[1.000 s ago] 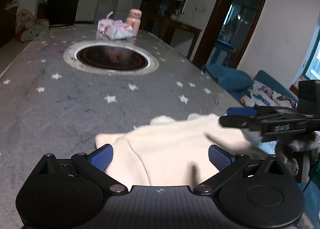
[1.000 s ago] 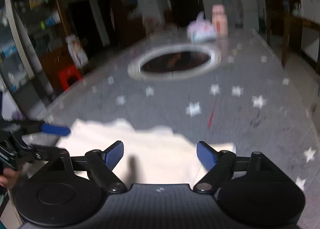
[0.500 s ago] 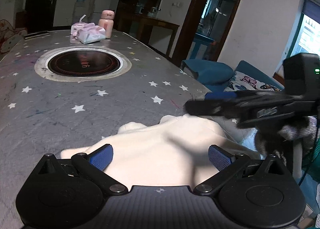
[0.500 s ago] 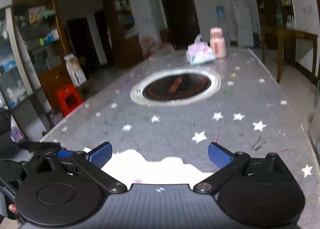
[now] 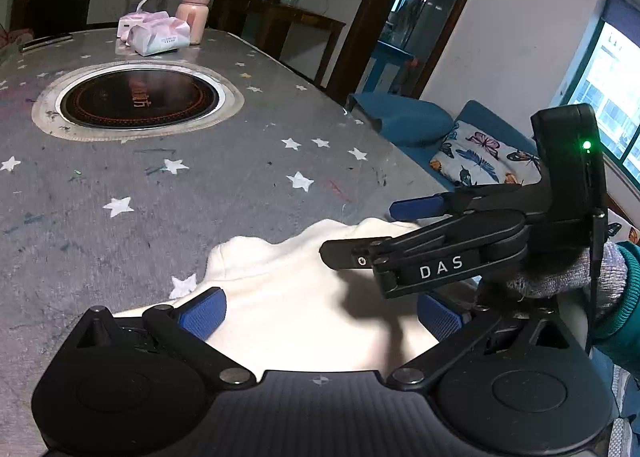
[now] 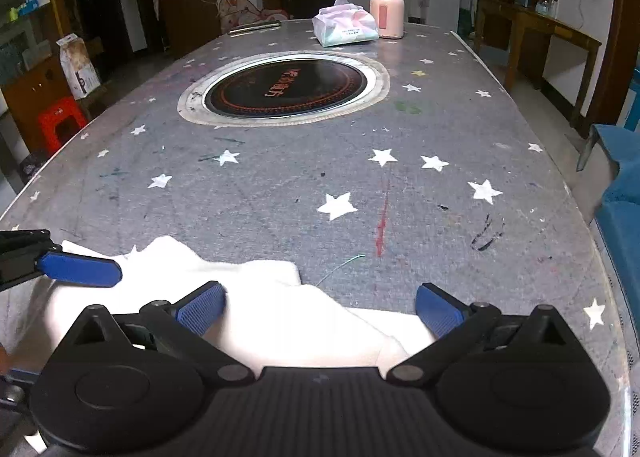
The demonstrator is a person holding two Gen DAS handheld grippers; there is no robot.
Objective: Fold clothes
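White garment bunched at table's 6 o'clock edge; left gripper and right gripper spread wide, nothing held; induction cooktop at 12 o'clock.

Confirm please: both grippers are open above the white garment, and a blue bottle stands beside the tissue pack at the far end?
Not quite: the bottle is pink, as the right wrist view shows. It does stand beside the tissue pack, and both grippers are open above the white garment.

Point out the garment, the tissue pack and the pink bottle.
garment (image 5: 304,321), left wrist view, middle of the cream fabric.
tissue pack (image 6: 346,27), right wrist view, front face of the wrapper.
pink bottle (image 6: 387,13), right wrist view, body below the lid.
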